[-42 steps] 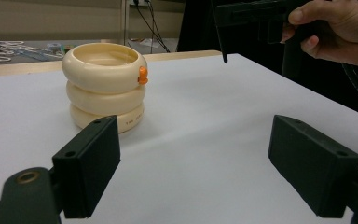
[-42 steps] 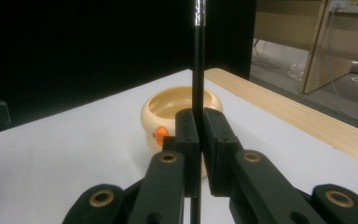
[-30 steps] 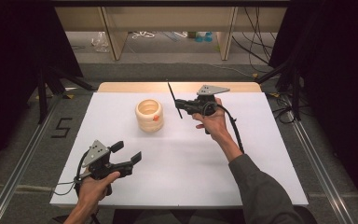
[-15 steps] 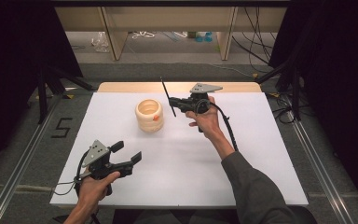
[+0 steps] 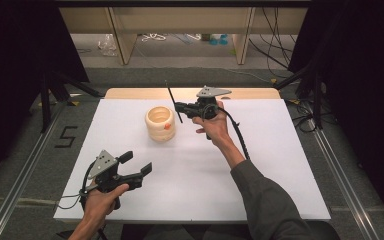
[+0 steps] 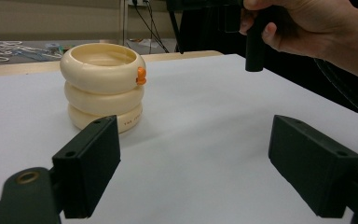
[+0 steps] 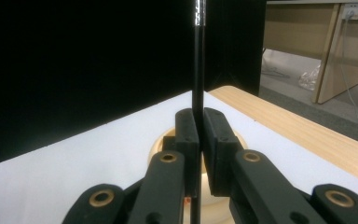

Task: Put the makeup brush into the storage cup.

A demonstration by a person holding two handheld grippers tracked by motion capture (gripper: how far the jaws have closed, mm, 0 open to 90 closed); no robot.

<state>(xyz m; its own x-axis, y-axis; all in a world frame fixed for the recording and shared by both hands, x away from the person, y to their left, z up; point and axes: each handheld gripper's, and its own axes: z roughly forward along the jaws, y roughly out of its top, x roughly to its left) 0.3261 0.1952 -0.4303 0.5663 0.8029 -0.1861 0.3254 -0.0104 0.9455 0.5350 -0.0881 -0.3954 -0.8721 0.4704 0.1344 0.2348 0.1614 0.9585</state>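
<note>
1. The thin black rod is clamped between the shut jaws of the right gripper, standing nearly upright above the far part of the white table, just right of the cream ringed holder. In the right gripper view the rod rises straight from the jaws with the holder's rim just beyond.
2. The step in hand looks like dropping the rod into the holder's open mouth. To do it well, bring the lower tip over the centre of the opening before lowering, and keep the rod vertical so that it does not catch the rim.
3. Keep the grip firm until the tip is well inside.
4. The left gripper rests near the front left, jaws wide and empty; the holder looks light, so it could steady it.
</note>
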